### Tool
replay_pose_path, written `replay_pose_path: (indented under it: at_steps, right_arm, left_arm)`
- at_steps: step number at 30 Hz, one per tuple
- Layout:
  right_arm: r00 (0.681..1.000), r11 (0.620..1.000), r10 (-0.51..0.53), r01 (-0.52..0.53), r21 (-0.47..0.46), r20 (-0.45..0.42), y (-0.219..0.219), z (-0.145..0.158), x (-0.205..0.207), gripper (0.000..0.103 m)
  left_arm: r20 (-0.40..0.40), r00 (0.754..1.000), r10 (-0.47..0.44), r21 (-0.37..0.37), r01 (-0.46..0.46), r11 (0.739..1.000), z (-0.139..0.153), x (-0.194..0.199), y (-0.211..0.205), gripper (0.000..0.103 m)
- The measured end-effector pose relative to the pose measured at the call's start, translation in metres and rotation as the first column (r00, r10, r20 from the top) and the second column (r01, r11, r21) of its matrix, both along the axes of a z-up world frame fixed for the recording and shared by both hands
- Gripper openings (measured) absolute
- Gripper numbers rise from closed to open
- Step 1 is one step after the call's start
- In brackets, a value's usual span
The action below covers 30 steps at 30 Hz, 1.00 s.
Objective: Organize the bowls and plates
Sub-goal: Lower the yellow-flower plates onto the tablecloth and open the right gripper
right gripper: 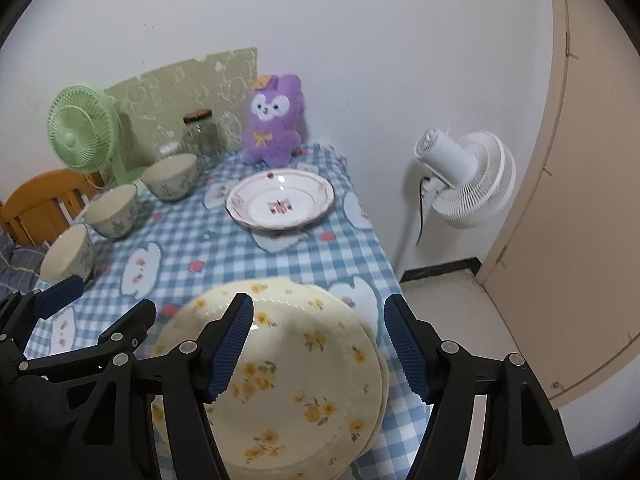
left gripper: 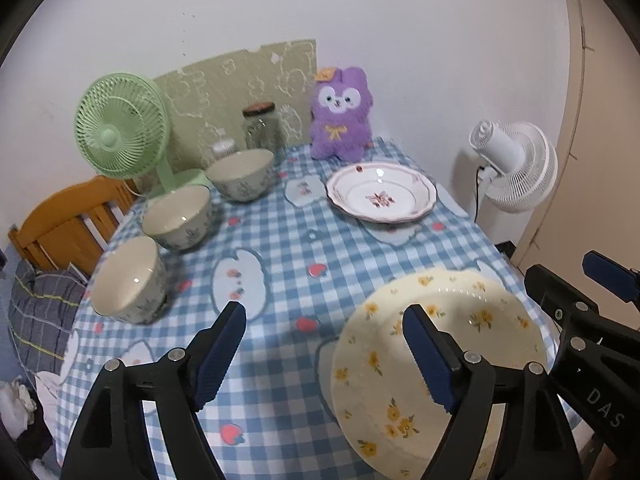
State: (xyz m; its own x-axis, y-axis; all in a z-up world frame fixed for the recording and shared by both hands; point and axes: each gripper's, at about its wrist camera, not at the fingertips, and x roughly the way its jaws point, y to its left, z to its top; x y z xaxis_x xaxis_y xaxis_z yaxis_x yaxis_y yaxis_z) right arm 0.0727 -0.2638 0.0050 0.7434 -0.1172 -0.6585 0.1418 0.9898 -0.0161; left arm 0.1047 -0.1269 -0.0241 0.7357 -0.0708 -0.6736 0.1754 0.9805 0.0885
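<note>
Left claw and right claw, side by side above the near edge of the table, both with jaws spread and nothing between the pads. Directly beneath the right claw lies a stack of yellow-flowered plates; a second rim shows at the stack's right edge, though how many plates it holds cannot be told. In the left wrist view the same stack sits under and to the right of the left claw, apart from its pads. Ahead of both claws, toward the far side of the table, rests a pink-rimmed plate, alone and well apart from the stack. Ahead and to the left of the left claw, three bowls stand upright in a row along the table's left edge, close together. Beyond them stand a green fan, a jar and a purple plush toy against the wall.
</note>
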Motion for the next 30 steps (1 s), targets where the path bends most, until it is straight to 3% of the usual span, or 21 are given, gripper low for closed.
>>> replay_pose_path:
  at_steps: [9,19,22,30]
  right_arm:
    - [0.998,1.000,0.025,-0.025,-0.001,0.055,0.004,0.027,0.003,0.072]
    - [0.994,0.996,0.046,-0.052,0.067,0.095,-0.001,0.050,0.017,0.072]
    - [0.992,0.993,0.059,-0.070,0.092,0.112,-0.004,0.059,0.024,0.081]
    - [0.987,0.994,0.083,-0.091,0.056,0.138,-0.003,0.072,0.040,0.082]
  left_arm:
    - [0.042,0.999,0.030,-0.018,-0.029,0.999,0.025,0.002,0.008,0.091]
    - [0.085,0.995,0.055,-0.034,-0.052,0.998,0.049,0.011,0.010,0.096]
    - [0.093,0.995,0.041,-0.042,-0.037,0.998,0.054,0.014,0.005,0.101]
    - [0.119,0.992,0.038,-0.058,-0.032,0.998,0.068,0.028,-0.005,0.101]
